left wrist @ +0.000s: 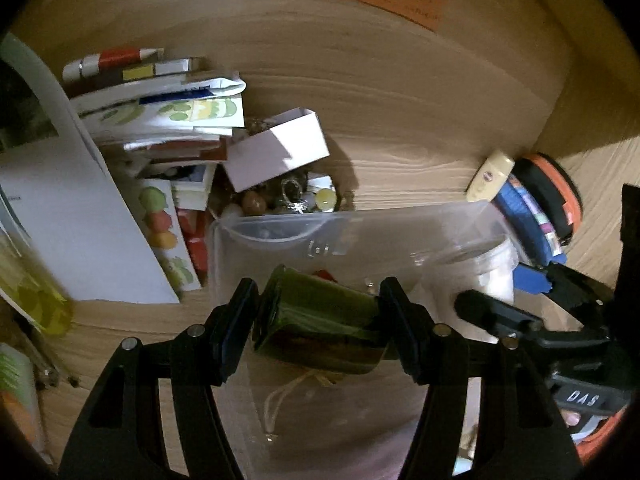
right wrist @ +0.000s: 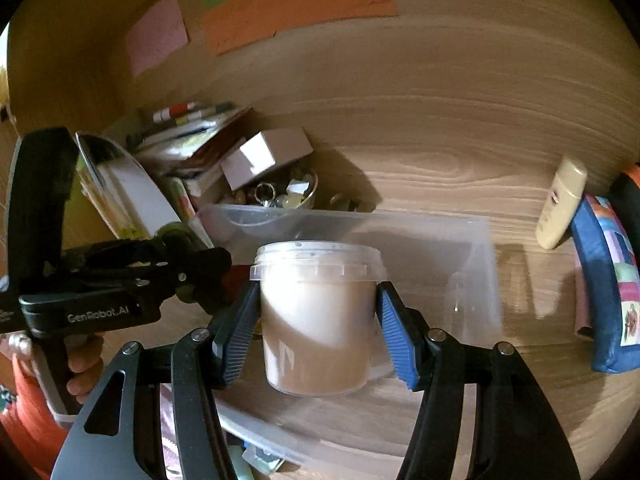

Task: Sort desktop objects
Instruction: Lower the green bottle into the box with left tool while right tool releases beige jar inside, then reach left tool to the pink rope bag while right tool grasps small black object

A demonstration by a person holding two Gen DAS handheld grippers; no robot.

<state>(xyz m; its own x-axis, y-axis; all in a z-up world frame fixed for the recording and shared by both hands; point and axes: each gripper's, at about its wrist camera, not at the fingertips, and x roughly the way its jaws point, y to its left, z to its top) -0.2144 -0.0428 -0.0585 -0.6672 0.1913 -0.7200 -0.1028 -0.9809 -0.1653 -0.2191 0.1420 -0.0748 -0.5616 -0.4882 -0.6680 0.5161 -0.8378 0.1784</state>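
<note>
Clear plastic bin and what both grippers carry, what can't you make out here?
- Left wrist: dark green object blurred, identity unclear.
- Right wrist: lidded tub translucent, contents unreadable.
- Both: clear bin floor hidden by grippers.
- Bowl trinkets too small.

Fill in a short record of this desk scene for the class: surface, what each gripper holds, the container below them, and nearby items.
surface: wooden desk
left gripper: shut on a green roll, held over the bin
right gripper: shut on a lidded tub, held over the bin
container: clear plastic bin, open top
behind bin: white box over a bowl of trinkets
left side: stack of books
right side: cream tube, blue pouch
wall: orange paper
</note>
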